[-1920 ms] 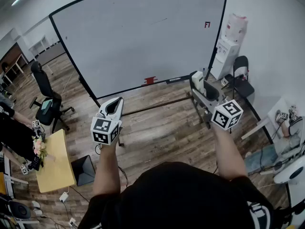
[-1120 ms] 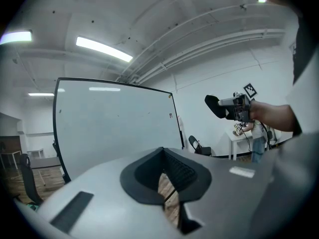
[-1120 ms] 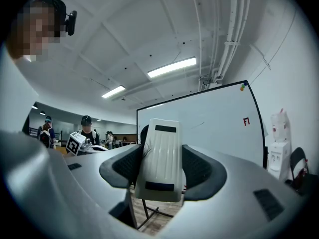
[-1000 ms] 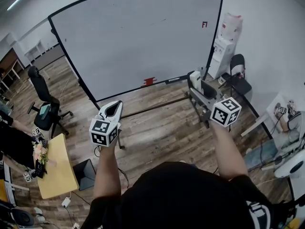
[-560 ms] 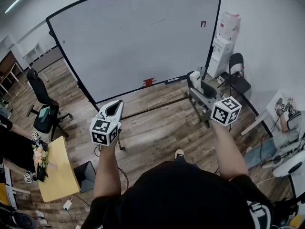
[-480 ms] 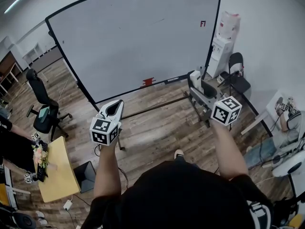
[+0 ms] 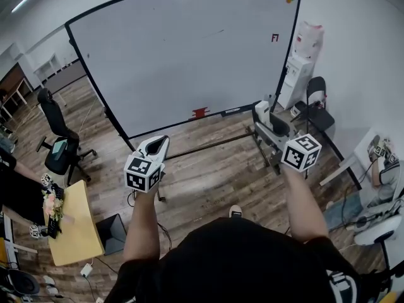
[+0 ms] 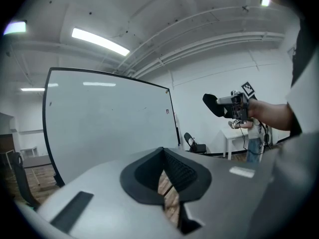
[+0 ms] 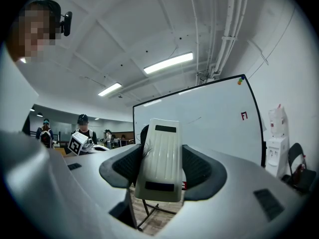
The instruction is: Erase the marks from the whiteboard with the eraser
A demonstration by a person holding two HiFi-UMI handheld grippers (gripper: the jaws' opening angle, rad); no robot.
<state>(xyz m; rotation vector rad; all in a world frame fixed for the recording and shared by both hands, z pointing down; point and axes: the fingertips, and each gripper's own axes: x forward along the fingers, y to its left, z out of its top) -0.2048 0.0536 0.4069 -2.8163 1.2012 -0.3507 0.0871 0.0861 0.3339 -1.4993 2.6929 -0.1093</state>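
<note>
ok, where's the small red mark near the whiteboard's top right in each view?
Head view: red mark at the upper right of the whiteboard, close to its black right frame.
Left gripper view: a tiny speck near picture centre, just left of that frame.
Right gripper view: right of centre, above and right of the eraser.
Shared landmark: the black right frame.
</note>
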